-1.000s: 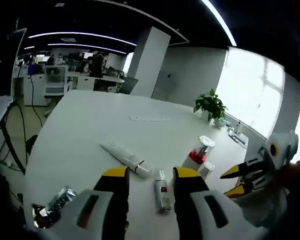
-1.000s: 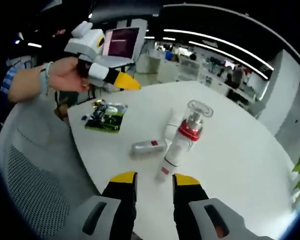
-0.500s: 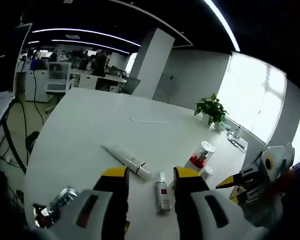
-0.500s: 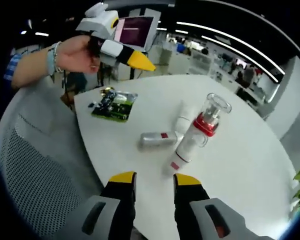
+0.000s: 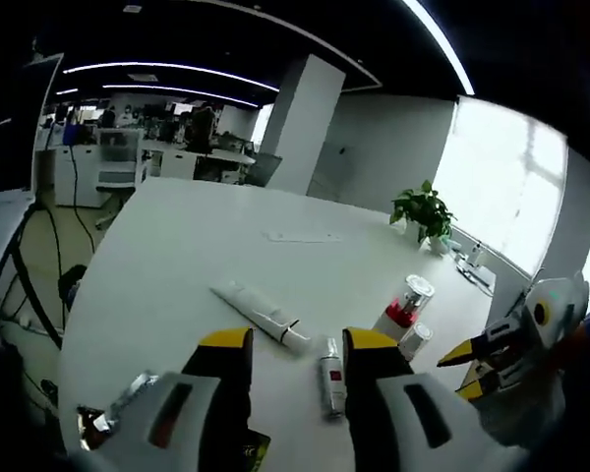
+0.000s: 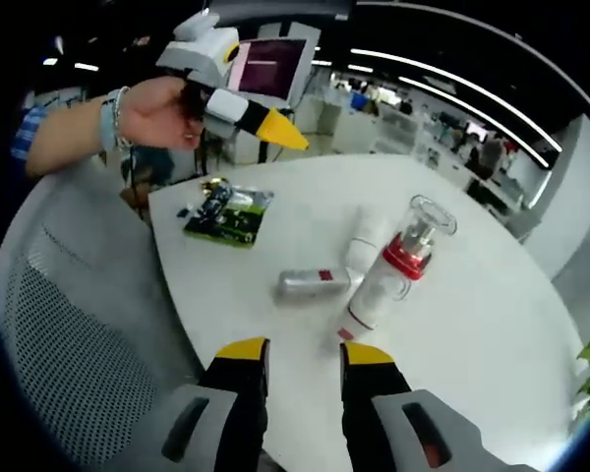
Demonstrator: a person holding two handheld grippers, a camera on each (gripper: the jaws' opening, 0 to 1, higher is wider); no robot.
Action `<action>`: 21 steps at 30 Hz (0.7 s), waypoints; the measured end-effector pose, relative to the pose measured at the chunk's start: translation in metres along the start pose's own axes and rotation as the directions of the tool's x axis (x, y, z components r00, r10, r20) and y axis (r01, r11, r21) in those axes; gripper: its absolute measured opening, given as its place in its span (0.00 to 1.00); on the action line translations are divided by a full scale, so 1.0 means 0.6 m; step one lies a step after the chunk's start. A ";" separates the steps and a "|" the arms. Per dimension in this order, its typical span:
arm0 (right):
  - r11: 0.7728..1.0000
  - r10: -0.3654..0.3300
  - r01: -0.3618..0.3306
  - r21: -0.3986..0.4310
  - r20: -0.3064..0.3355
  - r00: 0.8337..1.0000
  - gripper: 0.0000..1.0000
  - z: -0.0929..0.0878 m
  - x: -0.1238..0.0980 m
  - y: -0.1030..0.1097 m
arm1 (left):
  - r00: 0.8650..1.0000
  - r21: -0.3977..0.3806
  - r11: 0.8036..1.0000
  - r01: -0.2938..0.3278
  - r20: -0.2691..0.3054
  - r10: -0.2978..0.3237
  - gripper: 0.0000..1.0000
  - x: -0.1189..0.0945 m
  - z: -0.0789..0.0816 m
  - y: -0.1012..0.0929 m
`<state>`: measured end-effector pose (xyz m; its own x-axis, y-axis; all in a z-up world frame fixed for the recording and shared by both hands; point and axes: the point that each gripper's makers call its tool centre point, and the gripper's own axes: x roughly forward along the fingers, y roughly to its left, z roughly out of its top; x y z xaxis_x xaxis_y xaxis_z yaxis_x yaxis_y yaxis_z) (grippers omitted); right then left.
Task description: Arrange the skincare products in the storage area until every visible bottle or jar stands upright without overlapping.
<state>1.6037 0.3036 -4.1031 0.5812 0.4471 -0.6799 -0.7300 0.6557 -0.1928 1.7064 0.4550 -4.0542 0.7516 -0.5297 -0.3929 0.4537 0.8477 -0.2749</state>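
A silver bottle lies flat on the white table, seen beyond and between my left gripper jaws, which are open and hold nothing. A white tube lies beside it. A white pump bottle with a red collar and clear cap is just past it; whether it stands or leans I cannot tell. My right gripper is open and hangs short of the pump bottle's base. A hand holds the left gripper above the table's far corner.
A green and foil packet lies near the table edge. A grey mesh chair stands at the near side. A potted plant and a sheet of paper sit further along the table. A monitor stands behind.
Both views have shifted a little with the hands. The bottles, tube and packet have not moved on the table. Both grippers stay open and empty.
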 end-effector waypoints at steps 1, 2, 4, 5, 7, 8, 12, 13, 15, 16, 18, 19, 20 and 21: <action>1.000 0.002 -0.002 0.001 0.008 1.000 0.24 0.003 0.000 0.001 | 1.000 0.004 1.000 -0.007 -0.011 0.007 0.32 0.001 -0.005 0.003; 1.000 0.004 -0.004 0.000 0.008 1.000 0.24 0.003 0.000 0.002 | 1.000 0.003 1.000 -0.009 -0.016 0.010 0.32 0.002 -0.007 0.003; 1.000 0.009 -0.009 -0.003 0.008 1.000 0.24 0.003 0.000 0.004 | 1.000 0.002 1.000 -0.015 -0.026 0.015 0.32 0.004 -0.012 0.005; 1.000 0.007 -0.007 -0.005 0.010 1.000 0.24 0.003 0.000 0.003 | 0.999 0.016 1.000 -0.014 -0.041 0.015 0.32 0.006 -0.018 0.002; 1.000 0.002 -0.002 -0.010 0.013 1.000 0.25 0.005 -0.001 0.002 | 0.997 0.044 0.999 -0.012 -0.070 0.015 0.33 0.010 -0.028 -0.003; 1.000 -0.004 0.005 -0.010 0.017 1.000 0.25 0.006 -0.002 0.000 | 0.996 0.065 0.998 -0.002 -0.093 0.008 0.33 0.013 -0.036 -0.009; 0.999 -0.036 0.036 -0.011 0.016 0.999 0.24 0.005 -0.005 -0.011 | 0.982 0.149 0.987 0.051 -0.186 -0.023 0.35 0.026 -0.073 -0.033; 0.999 -0.045 0.045 -0.011 0.012 0.999 0.24 0.003 -0.005 -0.014 | 0.977 0.169 0.983 0.068 -0.210 -0.031 0.36 0.030 -0.083 -0.039; 0.999 -0.054 0.054 0.002 0.018 0.998 0.24 0.005 -0.007 -0.020 | 0.967 0.204 0.975 0.087 -0.253 -0.033 0.37 0.033 -0.102 -0.047; 0.998 -0.059 0.059 0.008 0.021 0.998 0.24 0.005 -0.008 -0.023 | 0.961 0.222 0.970 0.097 -0.275 -0.034 0.37 0.035 -0.111 -0.051; 0.997 -0.081 0.081 0.005 0.024 0.996 0.24 0.006 -0.011 -0.030 | 0.957 0.211 0.972 0.105 -0.288 -0.041 0.37 0.038 -0.118 -0.059; 0.996 -0.092 0.092 0.004 0.026 0.995 0.24 0.006 -0.012 -0.034 | 0.954 0.205 0.973 0.109 -0.295 -0.045 0.37 0.039 -0.121 -0.063; 0.995 -0.099 0.099 0.001 0.025 0.995 0.24 0.005 -0.013 -0.036 | 0.953 0.188 0.976 0.108 -0.299 -0.048 0.37 0.043 -0.123 -0.065; 0.994 -0.106 0.106 -0.002 0.023 0.994 0.24 0.004 -0.014 -0.038 | 0.952 0.170 0.979 0.108 -0.303 -0.052 0.38 0.048 -0.125 -0.067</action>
<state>1.6161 0.2864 -4.0914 0.6633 0.3891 -0.6393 -0.6652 0.6980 -0.2653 1.6739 0.4038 -4.1202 0.5465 -0.5569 -0.6255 0.6071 0.7779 -0.1622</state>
